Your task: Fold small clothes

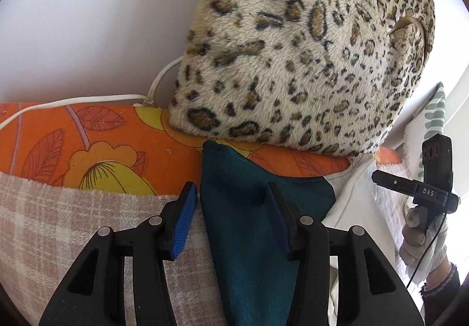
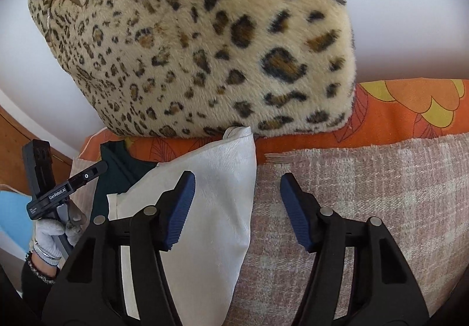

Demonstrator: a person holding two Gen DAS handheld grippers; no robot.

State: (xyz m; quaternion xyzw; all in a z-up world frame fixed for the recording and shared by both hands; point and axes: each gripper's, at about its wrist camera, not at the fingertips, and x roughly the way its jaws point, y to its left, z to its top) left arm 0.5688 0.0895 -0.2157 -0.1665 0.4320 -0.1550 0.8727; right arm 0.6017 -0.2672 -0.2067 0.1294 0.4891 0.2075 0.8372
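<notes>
On the right gripper (image 1: 410,188), seen from the left wrist view, the letters "DAS" could be read on a black bar. On the left gripper (image 2: 85,176), seen from the right wrist view, "GenRobot.AI" was printed in white; the smaller print below it could not be made out. Each device was held by a gloved hand (image 2: 54,233).

No container was in view.

The left gripper's jaws were parted about halfway. A teal cloth (image 1: 249,223) lay between them, its pointed end reaching towards a leopard cushion (image 1: 293,47). The right pad (image 1: 278,217) was seen over the teal fabric, while the left pad (image 1: 184,220) stood just beside its edge; whether the pads pressed on it could not be told. The right gripper's jaws were also parted, somewhat wider, and nothing was clamped. Its left pad (image 2: 178,211) was over a white cloth (image 2: 217,194); its right pad (image 2: 296,214) was over a pinkish checked blanket (image 2: 366,194).

The white cloth lay beside the teal one, partly covering it, both on the blanket. Beyond the blanket's edge an orange flowered sheet (image 1: 88,144) was spread. The cushion stood on the sheet against a white wall (image 1: 88,18), touching the tips of both cloths. A white cable (image 1: 88,100) ran along the sheet and behind the cushion.
</notes>
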